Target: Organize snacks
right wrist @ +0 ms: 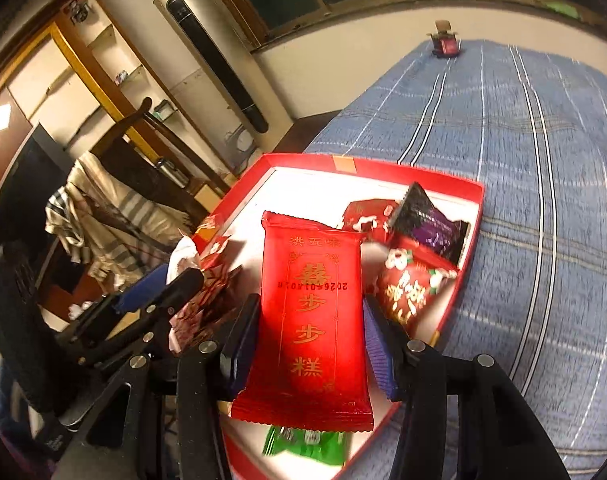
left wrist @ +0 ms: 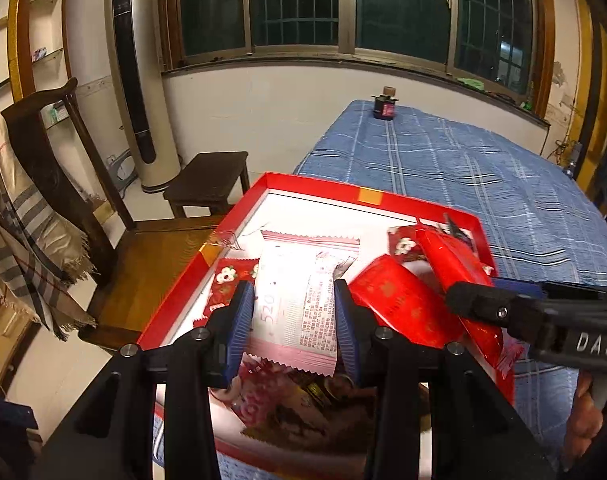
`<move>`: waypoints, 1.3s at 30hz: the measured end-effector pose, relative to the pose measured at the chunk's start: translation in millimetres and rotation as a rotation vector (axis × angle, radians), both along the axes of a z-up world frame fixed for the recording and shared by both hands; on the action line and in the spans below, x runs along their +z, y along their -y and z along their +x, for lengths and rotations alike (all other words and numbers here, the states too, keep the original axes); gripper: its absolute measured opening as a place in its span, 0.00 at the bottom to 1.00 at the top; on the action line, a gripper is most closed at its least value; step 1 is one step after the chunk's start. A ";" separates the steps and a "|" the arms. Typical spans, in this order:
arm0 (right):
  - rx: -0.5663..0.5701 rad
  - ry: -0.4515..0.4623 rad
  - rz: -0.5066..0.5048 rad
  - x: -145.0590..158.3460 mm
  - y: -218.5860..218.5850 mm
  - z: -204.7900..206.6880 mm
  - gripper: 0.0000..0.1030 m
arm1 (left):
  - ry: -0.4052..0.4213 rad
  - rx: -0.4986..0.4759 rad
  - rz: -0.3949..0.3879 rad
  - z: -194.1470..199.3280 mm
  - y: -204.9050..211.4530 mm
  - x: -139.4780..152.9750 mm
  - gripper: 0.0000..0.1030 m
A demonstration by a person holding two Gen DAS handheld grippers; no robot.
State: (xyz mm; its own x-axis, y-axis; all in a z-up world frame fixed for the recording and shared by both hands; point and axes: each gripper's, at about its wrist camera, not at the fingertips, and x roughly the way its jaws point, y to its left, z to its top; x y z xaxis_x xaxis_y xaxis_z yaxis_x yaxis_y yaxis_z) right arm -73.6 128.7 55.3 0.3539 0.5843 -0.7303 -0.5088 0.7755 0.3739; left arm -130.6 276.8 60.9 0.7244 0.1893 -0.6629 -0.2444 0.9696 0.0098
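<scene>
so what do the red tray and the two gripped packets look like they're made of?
Red tray: likely cardboard, glossy red outside, matte white inside; thin folded walls. Red packet in the right gripper: shiny plastic film with glare and crimped zigzag ends. Pink-white packet in the left gripper: similar film, duller sheen, zigzag seals.

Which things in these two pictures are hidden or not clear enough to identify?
- Left wrist view: the dark snack under the pink packet is half hidden by the left gripper.
- Right wrist view: the green packet is mostly covered by the red packet.
- Both views: the small dark object at the table's far end is too small to identify.
</scene>
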 end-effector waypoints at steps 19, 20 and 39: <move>-0.070 0.278 -0.172 26.5 -0.6 -26.5 0.56 | -0.003 0.073 0.030 -13.5 6.7 3.2 0.64; -0.073 0.286 -0.175 29.2 1.6 -29.8 0.56 | 0.009 0.061 0.032 -18.2 12.7 7.0 0.64; -0.179 0.562 -0.212 98.3 58.9 -116.7 0.73 | 0.239 0.058 0.143 -95.2 67.3 74.7 0.81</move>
State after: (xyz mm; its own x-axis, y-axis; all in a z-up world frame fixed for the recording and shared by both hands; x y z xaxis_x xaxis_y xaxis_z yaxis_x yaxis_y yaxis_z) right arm -190.3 69.8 153.6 0.7966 0.3432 -0.4976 -0.4382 0.8949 -0.0843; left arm -225.8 209.5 135.6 0.8424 0.3143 -0.4378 -0.3111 0.9469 0.0812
